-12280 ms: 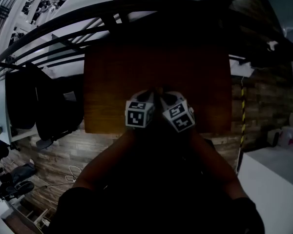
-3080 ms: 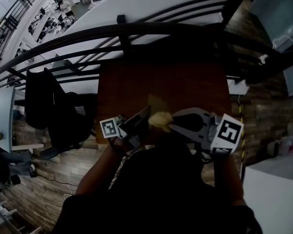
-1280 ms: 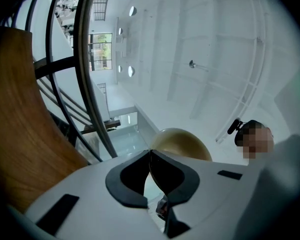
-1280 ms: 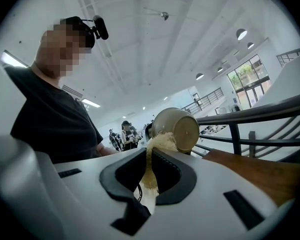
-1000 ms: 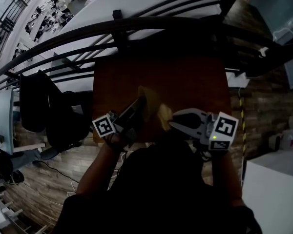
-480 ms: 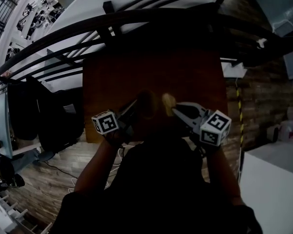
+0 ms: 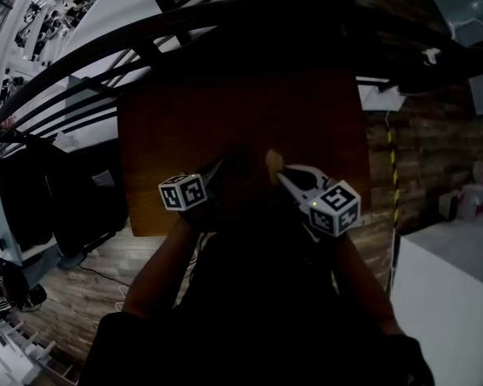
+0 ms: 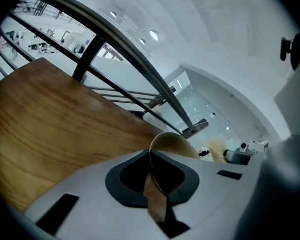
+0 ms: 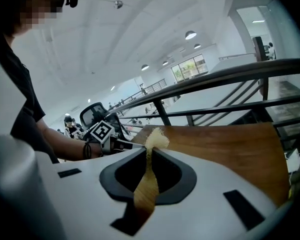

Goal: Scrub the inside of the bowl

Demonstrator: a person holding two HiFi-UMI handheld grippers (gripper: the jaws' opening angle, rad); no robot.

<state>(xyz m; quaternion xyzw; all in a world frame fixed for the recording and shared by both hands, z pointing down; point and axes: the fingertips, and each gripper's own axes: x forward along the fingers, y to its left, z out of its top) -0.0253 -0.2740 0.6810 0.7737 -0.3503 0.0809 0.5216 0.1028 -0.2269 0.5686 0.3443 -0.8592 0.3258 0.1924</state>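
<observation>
Pinching bowl (image 8: 174,145) rim: left fingers (image 8: 90,185) | right fingers (image 9: 206,185) clamp scrubber (image 9: 156,138) | head view: bowl dim

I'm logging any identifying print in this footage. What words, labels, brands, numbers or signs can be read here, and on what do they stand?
Readable words, numbers or brands: none in any view.
Left gripper's marker cube: a black-and-white square code, no letters.
Right gripper's marker cube: the same kind of code.
Yellow-and-black striped strip at the right of the head view: a warning pattern, no text.
</observation>
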